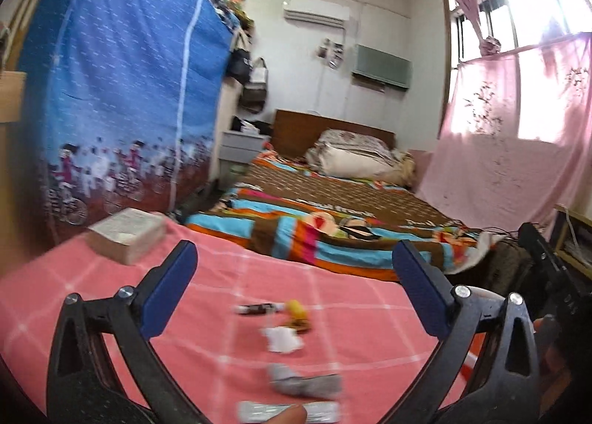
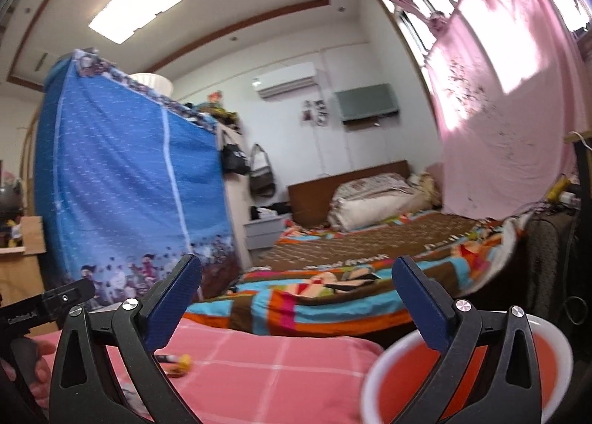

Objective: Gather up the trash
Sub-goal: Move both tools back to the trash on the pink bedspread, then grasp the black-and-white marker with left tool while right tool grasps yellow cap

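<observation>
Both tongs stand apart, gripping nothing. Between the left gripper's (image 1: pixel 294 265) 2 fingers, nearest first, lie a silvery wrapper (image 1: pixel 288 411), a grey crumpled scrap (image 1: pixel 305 383), a white tissue (image 1: pixel 283 339) and a yellow piece (image 1: pixel 296 307) on the pink checked cloth (image 1: pixel 351 313). Under the right gripper's (image 2: pixel 296 278) right finger sits a red basin (image 2: pixel 555 353); beyond both, the striped blanket (image 1: pixel 296 228).

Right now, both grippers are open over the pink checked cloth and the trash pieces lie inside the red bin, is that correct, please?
Not quite: the trash pieces lie on the pink checked cloth, not in the red bin, as the left wrist view shows. The left gripper and right gripper are indeed open.
</observation>
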Demonstrator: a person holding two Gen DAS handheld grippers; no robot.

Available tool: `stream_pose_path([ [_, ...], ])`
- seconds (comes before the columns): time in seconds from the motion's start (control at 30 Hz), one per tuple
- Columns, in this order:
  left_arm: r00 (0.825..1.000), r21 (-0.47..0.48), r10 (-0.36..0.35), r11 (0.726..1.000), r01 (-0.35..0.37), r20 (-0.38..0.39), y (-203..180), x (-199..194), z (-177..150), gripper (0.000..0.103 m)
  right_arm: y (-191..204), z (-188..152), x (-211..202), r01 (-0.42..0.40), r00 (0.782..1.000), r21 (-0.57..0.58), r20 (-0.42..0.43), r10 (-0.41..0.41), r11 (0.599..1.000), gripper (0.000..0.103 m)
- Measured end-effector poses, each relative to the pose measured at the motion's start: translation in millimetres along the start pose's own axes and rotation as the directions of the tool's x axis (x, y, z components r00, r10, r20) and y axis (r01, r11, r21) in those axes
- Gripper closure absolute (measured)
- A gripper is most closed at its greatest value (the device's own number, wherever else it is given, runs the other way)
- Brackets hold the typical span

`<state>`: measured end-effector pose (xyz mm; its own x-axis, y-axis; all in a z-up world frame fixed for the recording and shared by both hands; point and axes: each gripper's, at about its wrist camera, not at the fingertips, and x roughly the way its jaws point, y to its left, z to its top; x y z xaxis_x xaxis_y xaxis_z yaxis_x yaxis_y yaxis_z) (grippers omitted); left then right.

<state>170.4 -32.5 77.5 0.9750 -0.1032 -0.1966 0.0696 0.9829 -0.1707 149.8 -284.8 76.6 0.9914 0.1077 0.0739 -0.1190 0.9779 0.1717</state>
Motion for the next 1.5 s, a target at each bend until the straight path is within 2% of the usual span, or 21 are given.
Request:
stream_pose_path([
  [0.27,0.997,0.043,0.055,0.997,-0.057,0.047,27,-12,-4,0.0,41,-9,10,-0.076,0.997,-0.081,0.022,0.078,0.994,0.0],
  [0.53,0.999,0.116,0.034,0.993,-0.038,0.039,46,4,-1,0.0,62,-28,39,-0.114,0.992,-0.108,-0.066,0.107,0.988,0.0],
  [0.67,1.0,0.142,0.023,0.99,-0.02,-0.018,49,21,-4,0.0,70,-37,59,-0.13,0.982,-0.131,-0.154,0.11,0.983,0.0],
  [0.7,0.998,0.148,0.027,0.989,-0.019,-0.053,50,30,-5,0.0,71,-39,64,-0.144,0.977,-0.129,-0.176,0.12,0.981,0.001],
  [0.83,0.984,0.147,0.026,0.989,0.0,-0.174,55,58,-11,0.005,80,-48,88,-0.183,0.952,-0.129,-0.271,0.143,0.975,0.02],
  [0.93,0.963,0.146,0.014,0.989,0.027,-0.27,57,76,-18,0.018,89,-59,105,-0.223,0.918,-0.149,-0.364,0.156,0.963,0.026],
  [1.07,0.917,0.111,-0.043,0.989,0.094,-0.396,61,101,-24,0.039,100,-73,122,-0.276,0.86,-0.17,-0.483,0.164,0.946,0.045],
  [1.17,0.867,0.092,-0.079,0.986,0.142,-0.491,60,119,-32,0.054,104,-85,135,-0.309,0.808,-0.155,-0.563,0.174,0.938,0.052],
  [1.2,0.859,0.092,-0.083,0.984,0.149,-0.505,59,122,-33,0.054,105,-89,142,-0.324,0.78,-0.141,-0.6,0.18,0.935,0.053],
  [1.3,0.821,0.09,-0.11,0.977,0.192,-0.561,53,132,-40,0.059,104,-99,153,-0.35,0.717,-0.109,-0.67,0.191,0.93,0.062],
  [1.37,0.804,0.093,-0.12,0.973,0.213,-0.583,48,136,-43,0.061,106,-106,159,-0.362,0.677,-0.089,-0.709,0.197,0.928,0.069],
  [1.43,0.795,0.103,-0.12,0.969,0.223,-0.595,45,140,-44,0.062,107,-111,162,-0.37,0.65,-0.076,-0.733,0.2,0.926,0.071],
  [1.5,0.787,0.117,-0.12,0.964,0.237,-0.605,42,144,-44,0.062,109,-113,164,-0.379,0.633,-0.066,-0.746,0.206,0.923,0.072],
])
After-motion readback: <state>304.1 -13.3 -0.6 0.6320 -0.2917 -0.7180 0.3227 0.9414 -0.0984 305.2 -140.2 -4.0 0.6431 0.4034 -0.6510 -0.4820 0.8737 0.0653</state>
